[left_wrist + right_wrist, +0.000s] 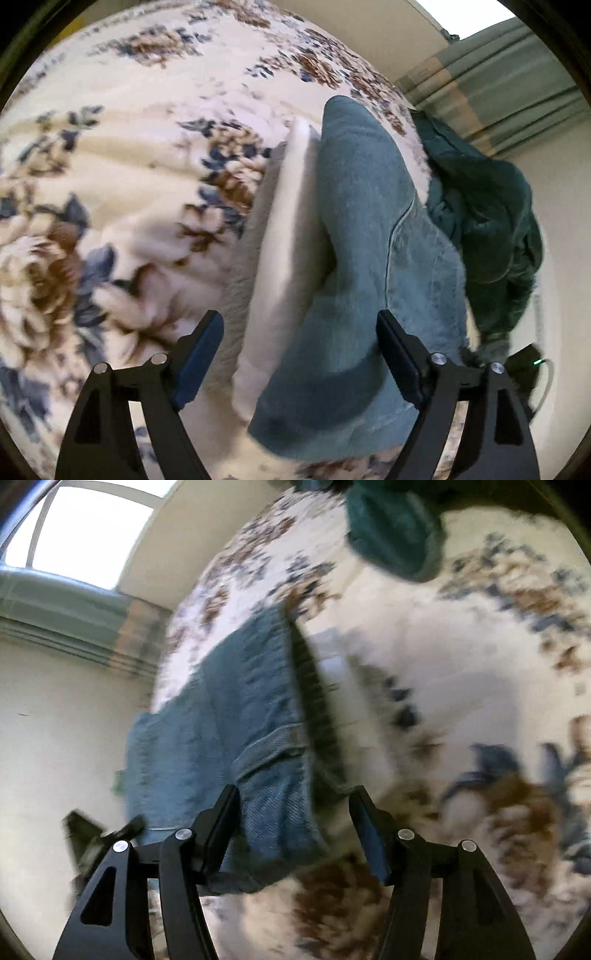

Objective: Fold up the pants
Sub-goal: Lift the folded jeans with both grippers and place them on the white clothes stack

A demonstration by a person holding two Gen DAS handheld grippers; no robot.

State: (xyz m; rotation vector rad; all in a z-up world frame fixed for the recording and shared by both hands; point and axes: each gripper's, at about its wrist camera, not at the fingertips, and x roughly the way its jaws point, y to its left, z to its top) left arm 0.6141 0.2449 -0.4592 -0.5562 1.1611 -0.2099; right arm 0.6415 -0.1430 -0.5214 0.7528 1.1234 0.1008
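Note:
The blue denim pants (369,266) lie folded into a long strip on the floral blanket (110,155), partly over a white flat slab (291,229). My left gripper (299,328) is open, its jaws wide apart just above the near end of the pants, holding nothing. In the right wrist view the pants (229,716) lie at left of centre, blurred. My right gripper (295,801) is open over their near edge, empty.
A dark green garment (491,218) lies bunched beside the pants at the blanket's edge; it also shows in the right wrist view (395,528) at the top. Striped curtains (498,85) and a window (81,531) stand beyond the bed. The other gripper (96,838) shows at lower left.

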